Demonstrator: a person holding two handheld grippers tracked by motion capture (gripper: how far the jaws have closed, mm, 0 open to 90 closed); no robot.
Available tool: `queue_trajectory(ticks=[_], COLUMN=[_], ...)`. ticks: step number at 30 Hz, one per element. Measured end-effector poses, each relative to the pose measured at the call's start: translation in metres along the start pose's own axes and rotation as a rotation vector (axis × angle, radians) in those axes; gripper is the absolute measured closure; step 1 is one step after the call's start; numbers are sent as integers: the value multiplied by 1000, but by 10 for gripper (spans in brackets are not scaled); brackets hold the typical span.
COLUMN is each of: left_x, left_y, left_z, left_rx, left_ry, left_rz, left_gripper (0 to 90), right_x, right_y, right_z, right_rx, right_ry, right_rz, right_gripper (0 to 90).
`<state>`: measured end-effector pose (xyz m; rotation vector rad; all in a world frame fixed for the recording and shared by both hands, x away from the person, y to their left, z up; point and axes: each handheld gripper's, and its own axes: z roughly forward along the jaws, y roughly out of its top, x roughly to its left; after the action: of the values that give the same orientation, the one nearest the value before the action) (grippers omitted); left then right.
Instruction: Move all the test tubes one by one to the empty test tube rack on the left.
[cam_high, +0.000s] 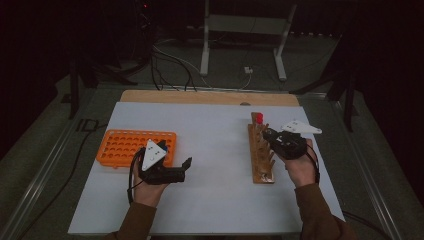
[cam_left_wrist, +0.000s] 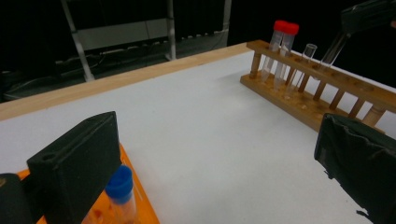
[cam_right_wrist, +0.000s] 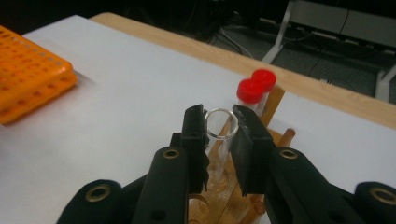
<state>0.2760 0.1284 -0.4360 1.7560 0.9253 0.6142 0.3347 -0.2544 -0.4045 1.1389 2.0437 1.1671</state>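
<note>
A wooden tube rack (cam_high: 261, 159) lies at the table's right, with two red-capped tubes (cam_high: 259, 118) at its far end. My right gripper (cam_high: 268, 133) is shut on an open clear tube (cam_right_wrist: 221, 125) just above the rack, near the red caps (cam_right_wrist: 252, 88). From the left gripper view this held tube (cam_left_wrist: 332, 50) slants over the wooden rack (cam_left_wrist: 322, 100), beside another clear tube (cam_left_wrist: 306, 58) standing in it. My left gripper (cam_high: 175, 155) is open and holds nothing, at the right end of an orange rack (cam_high: 131, 146). A blue-capped tube (cam_left_wrist: 121, 185) stands in that rack beside one jaw.
The white table top (cam_high: 215, 150) has a wooden strip (cam_high: 210, 97) along its far edge. Beyond it are cables and a metal stand (cam_high: 245, 30) on the dark floor. The orange rack (cam_right_wrist: 25, 77) lies far left in the right gripper view.
</note>
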Motion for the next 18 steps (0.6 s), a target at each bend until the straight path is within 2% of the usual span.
queue_trajectory(ticks=[2,5,8,12,18], left_x=[-2,-6,-11,-18,-28], left_y=[2,5,7,9,9], left_z=[2,5,9,16,27], left_rx=[-2,-3,-5,-3,0], left_ry=[0,-4,-15,-25,-43], left_rz=[7,21,31,41,51], left_gripper=[10,10,12,17,43], right_x=[1,3,10,22,40], right_y=[4,10,14,14,10], right_z=[-5,-11,-12,-6,6], right_rx=[-11,-36,-44,-26,-12], right_ry=[0,34,55,90,159], right_rz=[-11,6,-9,-31,-15], right_gripper=[765,765,765,765,764])
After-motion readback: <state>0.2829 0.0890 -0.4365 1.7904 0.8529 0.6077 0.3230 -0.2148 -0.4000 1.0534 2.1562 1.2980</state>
